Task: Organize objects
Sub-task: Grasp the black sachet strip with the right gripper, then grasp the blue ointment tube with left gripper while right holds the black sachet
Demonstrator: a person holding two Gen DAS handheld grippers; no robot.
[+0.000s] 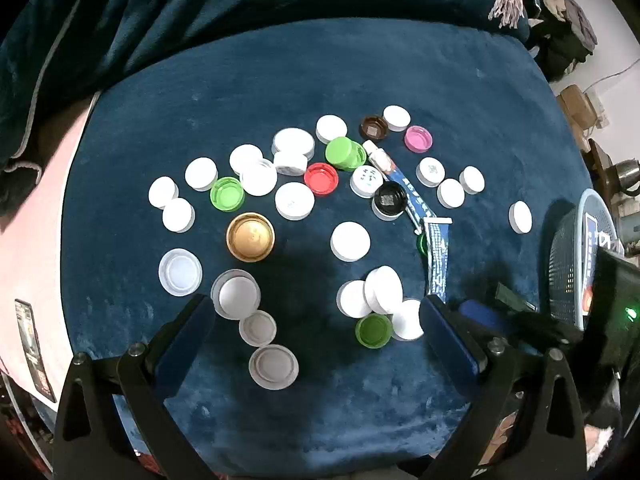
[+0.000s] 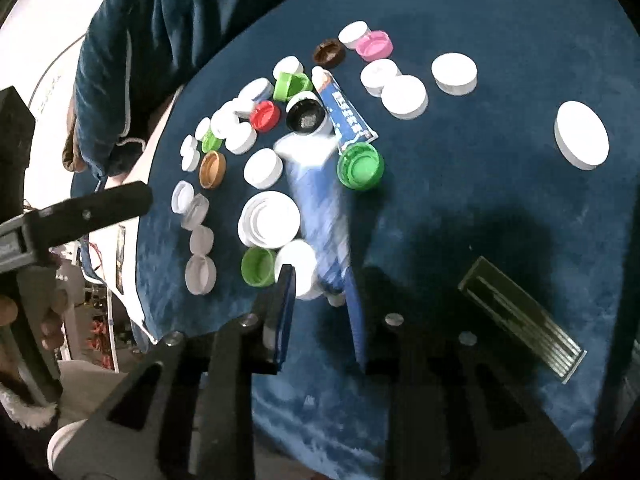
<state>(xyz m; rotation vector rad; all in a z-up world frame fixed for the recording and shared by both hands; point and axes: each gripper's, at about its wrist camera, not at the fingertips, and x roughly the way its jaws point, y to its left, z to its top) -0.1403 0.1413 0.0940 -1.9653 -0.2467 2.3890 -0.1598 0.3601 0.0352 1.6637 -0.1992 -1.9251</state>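
Right wrist view: our right gripper (image 2: 320, 304) is clamped on the blurred blue-and-white squeeze tube (image 2: 320, 216), one of two; the second blue tube (image 2: 346, 114) lies among the caps. Our left gripper (image 1: 316, 320) hangs spread and empty over the near edge of the blue plush cushion (image 1: 400, 80). We judge the tube is being lifted toward the blue mesh basket (image 1: 564, 264) at the right edge. Coloured caps number four green, one each red, pink, brown, black, gold; whites are too many to count.

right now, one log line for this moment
left gripper open above caps | right gripper shut on blue tube
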